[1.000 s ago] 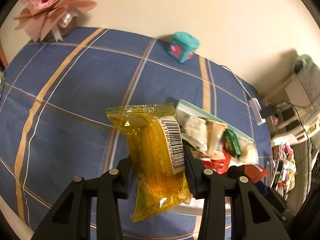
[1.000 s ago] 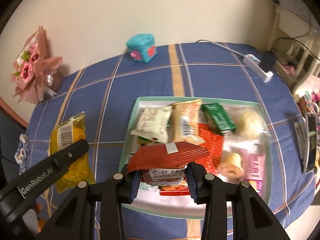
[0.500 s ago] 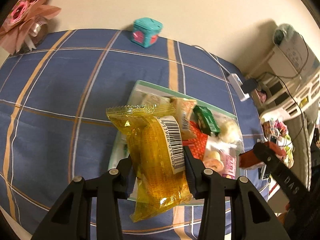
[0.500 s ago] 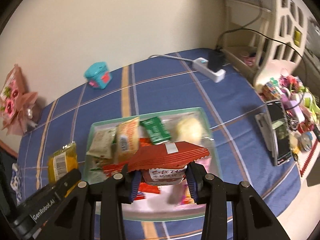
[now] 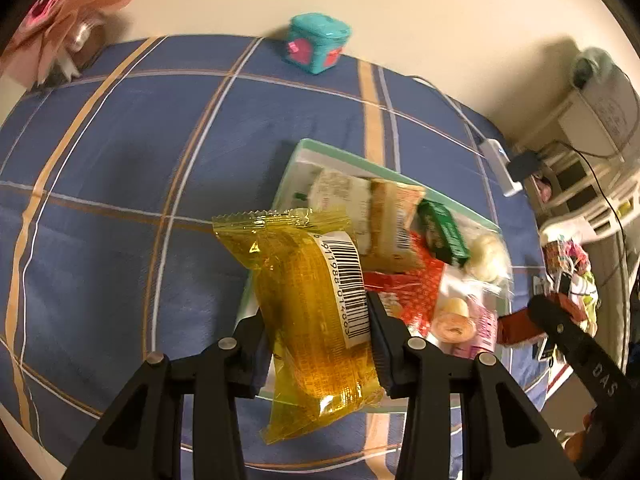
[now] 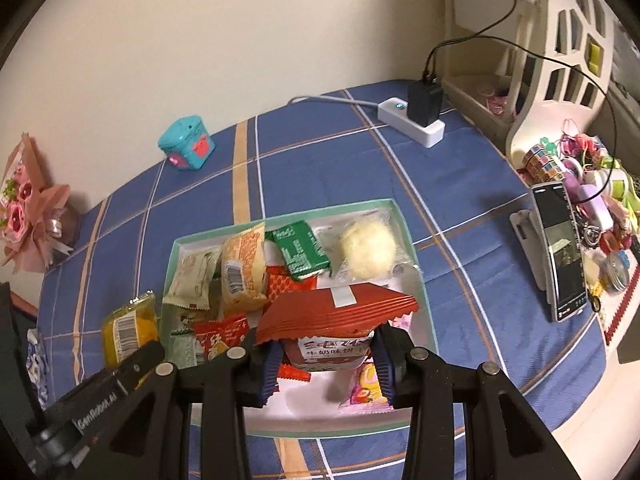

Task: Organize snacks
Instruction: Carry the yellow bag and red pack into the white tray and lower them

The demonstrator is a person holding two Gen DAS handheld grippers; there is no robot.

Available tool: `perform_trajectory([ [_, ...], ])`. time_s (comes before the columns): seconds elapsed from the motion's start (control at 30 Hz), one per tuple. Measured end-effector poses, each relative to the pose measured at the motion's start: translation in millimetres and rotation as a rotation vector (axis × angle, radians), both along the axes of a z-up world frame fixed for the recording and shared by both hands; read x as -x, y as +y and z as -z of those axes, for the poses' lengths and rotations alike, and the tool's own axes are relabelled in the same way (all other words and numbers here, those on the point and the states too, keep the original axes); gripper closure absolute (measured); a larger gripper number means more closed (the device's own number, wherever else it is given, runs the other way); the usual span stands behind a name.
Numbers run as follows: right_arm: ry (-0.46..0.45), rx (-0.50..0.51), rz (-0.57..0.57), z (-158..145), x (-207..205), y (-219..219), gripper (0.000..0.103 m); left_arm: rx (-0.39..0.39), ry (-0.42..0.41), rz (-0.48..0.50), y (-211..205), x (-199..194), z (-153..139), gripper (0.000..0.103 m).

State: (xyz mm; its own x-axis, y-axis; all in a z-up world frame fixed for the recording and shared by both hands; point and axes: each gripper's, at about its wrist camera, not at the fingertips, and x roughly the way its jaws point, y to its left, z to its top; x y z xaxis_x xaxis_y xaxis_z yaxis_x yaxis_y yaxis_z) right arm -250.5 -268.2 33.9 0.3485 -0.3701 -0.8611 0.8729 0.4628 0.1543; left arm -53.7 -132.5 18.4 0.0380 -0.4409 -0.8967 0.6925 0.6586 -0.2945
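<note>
My left gripper (image 5: 318, 344) is shut on a yellow snack packet (image 5: 312, 304) with a barcode label, held above the left edge of a mint-green tray (image 5: 320, 148). My right gripper (image 6: 326, 356) is shut on a red snack packet (image 6: 336, 320) with a white label, held above the near part of the same tray (image 6: 280, 220). The tray holds several snacks: a green packet (image 6: 298, 254), an orange packet (image 6: 242, 268), a pale round bun (image 6: 368, 254), a pink packet (image 6: 366, 390). The yellow packet and left gripper also show in the right wrist view (image 6: 128, 328).
The tray lies on a blue plaid cloth (image 5: 120, 160). A teal box (image 6: 186, 148) and a pink bouquet (image 6: 28, 216) stand at the wall. A white power strip with plug (image 6: 416, 118), a phone on a stand (image 6: 560, 256) and trinkets (image 6: 592, 184) sit right.
The left view swung back left; the tray now sits further right in it. The right gripper with the red packet kept shifting right, showing more of the phone and shelf. Both grips are unchanged.
</note>
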Motion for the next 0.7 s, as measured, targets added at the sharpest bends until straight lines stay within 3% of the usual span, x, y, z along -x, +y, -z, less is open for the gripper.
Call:
perform_trajectory([
  [0.3, 0.068, -0.099, -0.087, 34.5, -29.1, 9.5, 0.061, -0.05, 0.029, -0.015, -1.9, -4.3, 20.5, 0.059],
  [0.7, 0.122, -0.103, -0.117, 46.6, -43.5, 17.2, 0.061, -0.05, 0.048, 0.032, -11.6, 4.5, 23.8, 0.059],
])
